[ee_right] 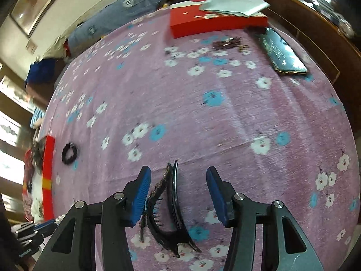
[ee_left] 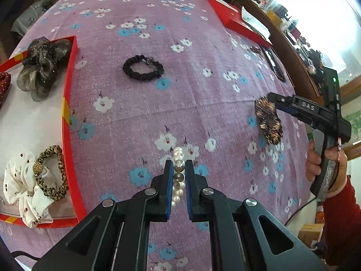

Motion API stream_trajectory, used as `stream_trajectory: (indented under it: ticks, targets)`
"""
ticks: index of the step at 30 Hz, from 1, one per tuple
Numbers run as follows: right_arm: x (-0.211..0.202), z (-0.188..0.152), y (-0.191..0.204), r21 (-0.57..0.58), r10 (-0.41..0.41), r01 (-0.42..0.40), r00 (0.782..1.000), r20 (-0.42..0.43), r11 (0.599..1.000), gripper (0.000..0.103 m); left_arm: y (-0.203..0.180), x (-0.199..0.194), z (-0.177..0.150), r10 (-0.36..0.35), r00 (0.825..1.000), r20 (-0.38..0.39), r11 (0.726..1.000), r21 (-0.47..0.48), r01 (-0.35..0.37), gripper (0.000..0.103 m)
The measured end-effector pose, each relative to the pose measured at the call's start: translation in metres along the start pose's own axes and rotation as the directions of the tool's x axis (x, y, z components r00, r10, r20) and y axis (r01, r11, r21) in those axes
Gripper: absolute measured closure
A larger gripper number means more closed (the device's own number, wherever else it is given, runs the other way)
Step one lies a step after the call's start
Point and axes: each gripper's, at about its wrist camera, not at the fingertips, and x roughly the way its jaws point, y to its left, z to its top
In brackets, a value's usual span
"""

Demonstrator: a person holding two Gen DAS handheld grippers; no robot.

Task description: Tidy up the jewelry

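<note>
The right claw (ee_right: 178, 194) stands apart, straddling the black plastic hair claw-clip with a sequinned face (ee_right: 167, 207); the clip's long axis runs along the fingers, lying nearer the left finger. The left claw (ee_left: 179, 180) is clamped on the white pearl bracelet (ee_left: 178, 155).

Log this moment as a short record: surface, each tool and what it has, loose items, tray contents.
surface: pink floral cloth
left tool: shut on pearl bracelet
right tool: open, hair clip between its pads, touching the left pad only
loose: black scrunchie on the cloth
red tray: grey organza scrunchie, leopard scrunchie, white dotted scrunchie
far side: red box
</note>
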Motion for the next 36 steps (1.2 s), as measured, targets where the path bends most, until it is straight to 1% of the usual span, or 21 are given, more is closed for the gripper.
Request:
stream_trajectory:
  ticks: [2, 4, 6, 8, 13, 16, 19, 22, 24, 27, 30, 32, 36]
  targets:
    - [-0.003, -0.001, -0.006, 0.012, -0.003, 0.003, 1.000, 0.004, 1.000, 0.047, -0.007, 0.002, 0.001, 0.027, 1.000, 0.004, 0.999, 0.025, -0.027, 0.094]
    - [-0.004, -0.003, -0.011, 0.022, -0.007, 0.007, 1.000, 0.000, 1.000, 0.045, -0.018, 0.003, -0.001, 0.048, 0.999, 0.005, 0.997, 0.064, -0.048, 0.090]
    - [-0.004, -0.004, -0.016, 0.034, -0.005, 0.005, 1.000, -0.004, 0.999, 0.044, -0.029, 0.004, -0.004, 0.057, 0.998, 0.010, 0.993, 0.100, -0.058, 0.079]
    - [-0.007, -0.006, -0.020, 0.043, -0.007, 0.007, 1.000, -0.002, 0.999, 0.044, -0.041, 0.003, -0.008, 0.067, 0.998, 0.022, 0.988, 0.139, -0.069, 0.072]
    - [-0.015, -0.009, -0.025, 0.042, -0.013, 0.012, 1.000, 0.012, 0.999, 0.042, -0.061, -0.001, -0.019, 0.084, 0.995, 0.048, 0.971, 0.221, -0.093, 0.072]
    - [-0.019, -0.011, -0.024, 0.036, -0.009, 0.008, 1.000, 0.019, 0.999, 0.041, -0.064, -0.005, -0.025, 0.088, 0.995, 0.056, 0.966, 0.240, -0.099, 0.072]
    - [-0.022, -0.015, -0.020, 0.024, 0.003, -0.004, 1.000, 0.024, 1.000, 0.039, -0.055, -0.012, -0.028, 0.094, 0.993, 0.067, 0.972, 0.209, -0.106, 0.072]
    - [-0.024, -0.018, -0.015, 0.011, 0.017, -0.017, 1.000, 0.027, 1.000, 0.038, -0.027, -0.024, -0.029, 0.105, 0.991, 0.086, 0.986, 0.117, -0.115, 0.072]
    - [-0.025, -0.021, -0.012, 0.003, 0.024, -0.025, 0.999, 0.024, 1.000, 0.037, -0.007, -0.032, -0.028, 0.120, 0.988, 0.101, 0.991, 0.051, -0.126, 0.072]
    - [-0.024, -0.024, -0.007, -0.003, 0.043, -0.043, 0.999, 0.021, 0.999, 0.037, 0.027, -0.046, -0.026, 0.152, 0.980, 0.128, 0.988, -0.059, -0.145, 0.072]
    - [-0.024, -0.025, -0.003, -0.014, 0.055, -0.054, 0.998, 0.025, 0.998, 0.034, 0.047, -0.055, -0.025, 0.165, 0.977, 0.133, 0.982, -0.116, -0.150, 0.072]
    - [-0.024, -0.027, 0.000, -0.019, 0.064, -0.063, 0.998, 0.026, 0.998, 0.033, 0.047, -0.055, -0.025, 0.167, 0.977, 0.135, 0.981, -0.119, -0.151, 0.072]
    - [-0.021, -0.030, 0.004, -0.039, 0.053, -0.052, 0.998, 0.018, 0.998, 0.032, 0.028, -0.042, -0.024, 0.134, 0.984, 0.114, 0.990, -0.067, -0.126, 0.072]
